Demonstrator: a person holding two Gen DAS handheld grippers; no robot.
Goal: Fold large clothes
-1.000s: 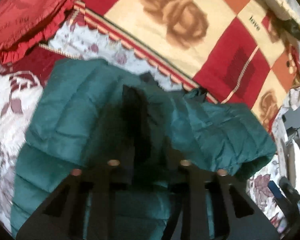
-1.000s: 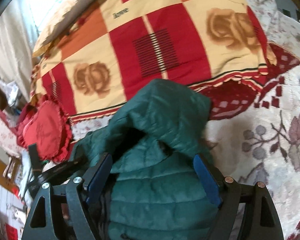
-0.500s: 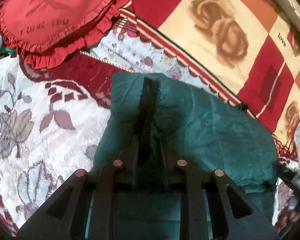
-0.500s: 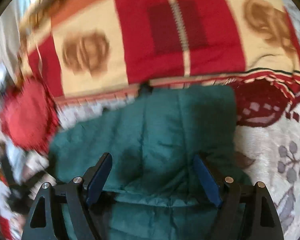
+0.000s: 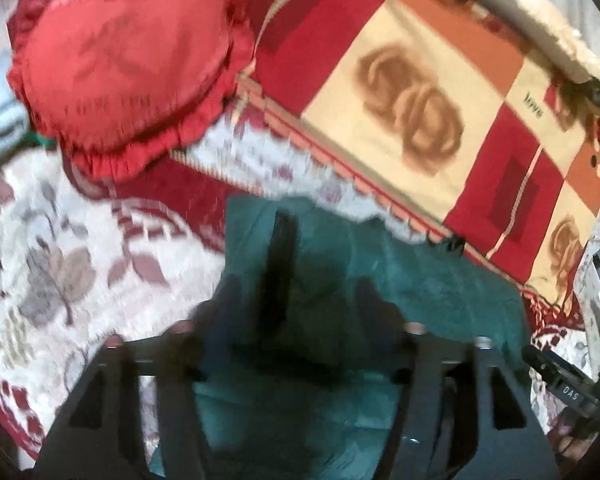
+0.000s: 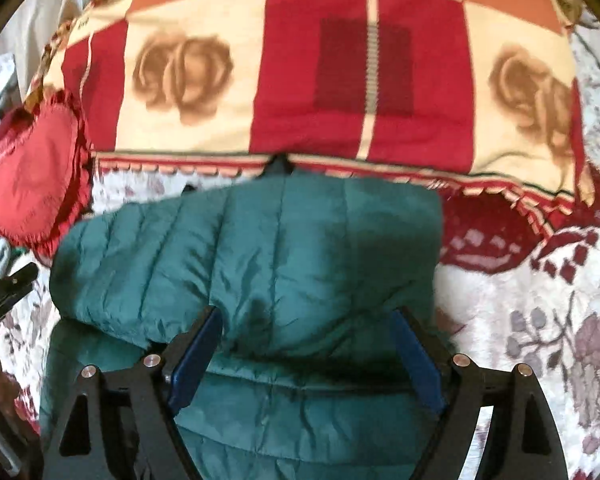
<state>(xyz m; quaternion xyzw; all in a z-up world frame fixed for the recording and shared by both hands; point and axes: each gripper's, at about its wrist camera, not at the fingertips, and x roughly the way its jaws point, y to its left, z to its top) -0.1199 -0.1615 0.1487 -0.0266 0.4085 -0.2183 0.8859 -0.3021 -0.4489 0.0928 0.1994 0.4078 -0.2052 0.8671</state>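
A teal quilted puffer jacket [image 6: 260, 248] lies folded over on the patterned bedspread; it also shows in the left wrist view [image 5: 420, 288]. My right gripper [image 6: 306, 344] is open, its blue-padded fingers [image 6: 198, 344] wide apart just above the jacket's folded edge. My left gripper [image 5: 296, 312] is open over the jacket's left end, jaws spread and blurred by motion. A dark strip [image 5: 280, 264] lies on the jacket between them. The left gripper's body [image 6: 4, 292] shows at the left edge of the right wrist view.
A red, cream and orange checked blanket [image 6: 364, 80] lies folded behind the jacket. A red frilled round cushion [image 5: 124, 64] sits at the left, also in the right wrist view [image 6: 32, 176]. The floral white and maroon bedspread [image 5: 60, 272] surrounds the jacket.
My left gripper has opened and let go of the jacket fold it held. The jacket's upper part now lies folded flat over the lower part. My right gripper stayed open.
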